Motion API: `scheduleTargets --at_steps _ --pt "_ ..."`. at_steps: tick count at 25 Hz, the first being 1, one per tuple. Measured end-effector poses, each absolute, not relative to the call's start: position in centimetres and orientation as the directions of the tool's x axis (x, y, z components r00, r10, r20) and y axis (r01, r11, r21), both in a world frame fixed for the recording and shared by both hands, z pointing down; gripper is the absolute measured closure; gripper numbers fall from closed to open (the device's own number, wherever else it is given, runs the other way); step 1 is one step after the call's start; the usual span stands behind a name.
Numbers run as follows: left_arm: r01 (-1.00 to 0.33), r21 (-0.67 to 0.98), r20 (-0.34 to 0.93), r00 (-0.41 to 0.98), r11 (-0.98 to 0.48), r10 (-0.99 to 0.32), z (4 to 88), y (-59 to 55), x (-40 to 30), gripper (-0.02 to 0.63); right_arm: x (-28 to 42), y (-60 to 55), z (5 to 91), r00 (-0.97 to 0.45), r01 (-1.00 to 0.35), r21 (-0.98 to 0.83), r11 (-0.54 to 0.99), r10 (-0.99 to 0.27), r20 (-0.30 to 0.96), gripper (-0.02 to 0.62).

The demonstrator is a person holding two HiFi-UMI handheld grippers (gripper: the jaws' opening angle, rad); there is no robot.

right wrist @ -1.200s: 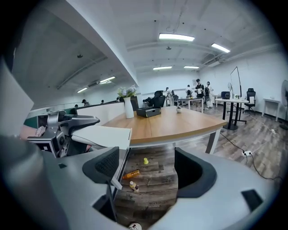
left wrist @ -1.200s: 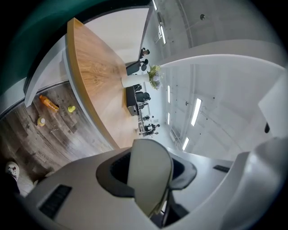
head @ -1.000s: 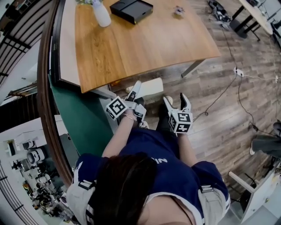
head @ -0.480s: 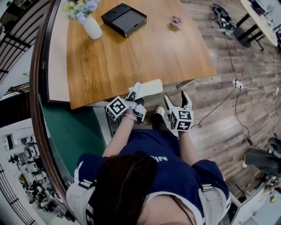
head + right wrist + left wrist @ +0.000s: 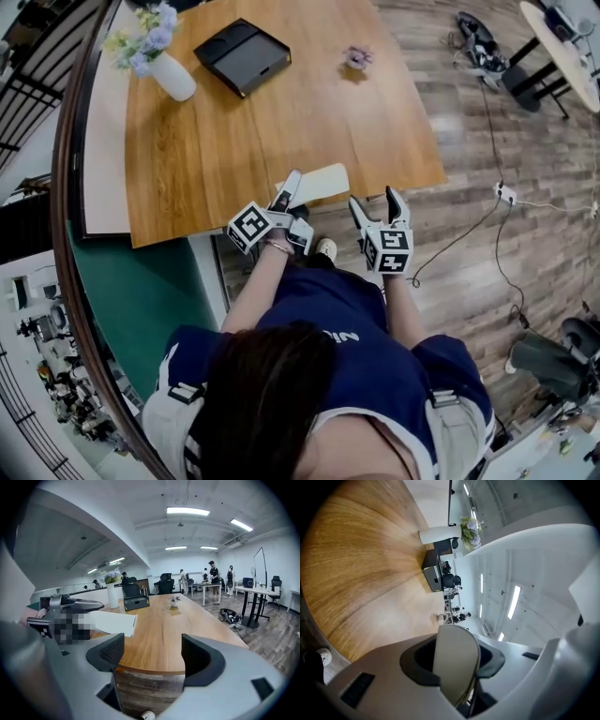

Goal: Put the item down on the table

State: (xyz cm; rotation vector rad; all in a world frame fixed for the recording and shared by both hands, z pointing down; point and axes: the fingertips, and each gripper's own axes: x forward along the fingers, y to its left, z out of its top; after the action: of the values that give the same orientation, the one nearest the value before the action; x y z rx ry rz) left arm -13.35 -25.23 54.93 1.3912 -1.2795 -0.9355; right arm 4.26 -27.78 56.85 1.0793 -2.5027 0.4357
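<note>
A flat cream sheet-like item [image 5: 319,182] is clamped edge-on in my left gripper [image 5: 292,195], which is shut on it. Its far end hangs over the near edge of the wooden table [image 5: 281,112]. In the left gripper view the item [image 5: 457,656] stands between the jaws, with the tabletop [image 5: 361,573] beyond. My right gripper [image 5: 375,199] is beside the left one, just short of the table edge, open and holding nothing. The right gripper view shows its bare jaws [image 5: 152,651], the table [image 5: 161,630] ahead, and the item [image 5: 112,622] to the left.
At the table's far side stand a white vase of flowers [image 5: 164,70], a black tray [image 5: 242,56] and a small potted plant [image 5: 357,58]. Cables and a power strip [image 5: 506,194] lie on the wood floor to the right. A green surface [image 5: 141,281] lies at the left.
Both grippers have moved forward to the table's near edge. The item, which was short of the table, now reaches over its edge. Neither gripper's jaws have changed.
</note>
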Motion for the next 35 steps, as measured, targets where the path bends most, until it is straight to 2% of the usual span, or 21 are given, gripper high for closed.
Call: scheduleTargets --at_steps 12,35 --pt "-0.227 0.972 0.094 0.164 0.055 -0.982 55.0 -28.7 -11.2 0.462 5.4 -29.8 58.0 -0.657 -0.726 -0.182 0.663 -0.591 0.469 0.229" --pt "-0.219 0.976 0.057 0.318 -0.015 -0.946 55.2 -44.5 -11.0 0.462 5.5 -34.4 57.1 -0.545 -0.82 -0.134 0.557 -0.685 0.483 0.23"
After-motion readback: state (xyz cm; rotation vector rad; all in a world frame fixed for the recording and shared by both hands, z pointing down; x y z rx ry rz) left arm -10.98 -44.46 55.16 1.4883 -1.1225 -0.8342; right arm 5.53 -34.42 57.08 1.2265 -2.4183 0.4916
